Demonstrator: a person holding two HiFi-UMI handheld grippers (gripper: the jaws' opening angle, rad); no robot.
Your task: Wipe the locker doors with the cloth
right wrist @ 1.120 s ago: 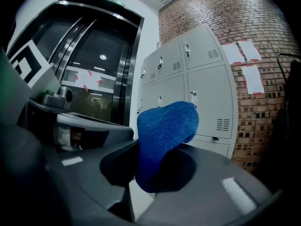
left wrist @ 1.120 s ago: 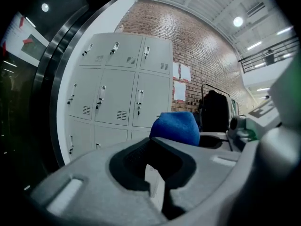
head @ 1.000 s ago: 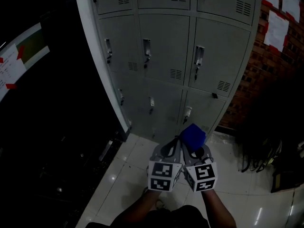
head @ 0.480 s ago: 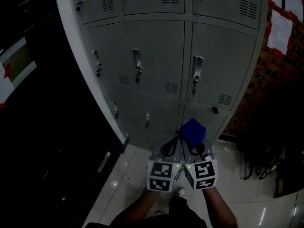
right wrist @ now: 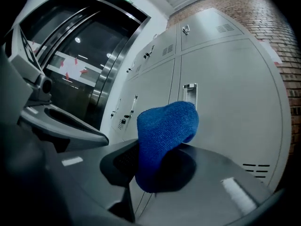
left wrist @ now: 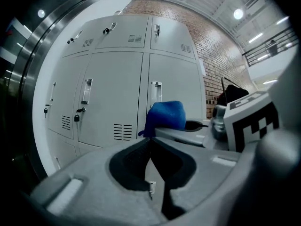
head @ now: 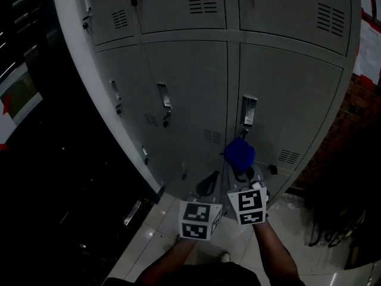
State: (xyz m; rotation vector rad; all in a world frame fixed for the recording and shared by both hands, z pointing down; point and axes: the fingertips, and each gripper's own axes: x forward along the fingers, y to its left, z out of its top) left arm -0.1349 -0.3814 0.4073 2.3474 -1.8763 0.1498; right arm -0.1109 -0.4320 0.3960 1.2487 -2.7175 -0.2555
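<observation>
A bank of grey locker doors [head: 190, 82] fills the head view. My right gripper [head: 239, 167] is shut on a bunched blue cloth [head: 239, 154], held up in front of the door just below a metal handle [head: 248, 111]; whether it touches the door I cannot tell. In the right gripper view the cloth [right wrist: 164, 135] bulges out over the jaws of my right gripper [right wrist: 155, 150], with the locker door [right wrist: 221, 102] close behind. My left gripper [head: 214, 176] sits beside it on the left, shut and empty. The left gripper view shows its jaws [left wrist: 150, 140] pressed together, the cloth [left wrist: 164, 119] to the right.
A dark glass panel with a white and red sign [head: 18, 100] stands left of the lockers. A brick wall [head: 357, 118] with white papers [head: 369, 52] is on the right. Pale floor tiles [head: 155, 231] lie below, and a dark tangle [head: 333, 219] hangs at lower right.
The lockers have come closer and larger in the head view. Both grippers have risen, and the cloth has gone from the bottom row up to the middle-row door.
</observation>
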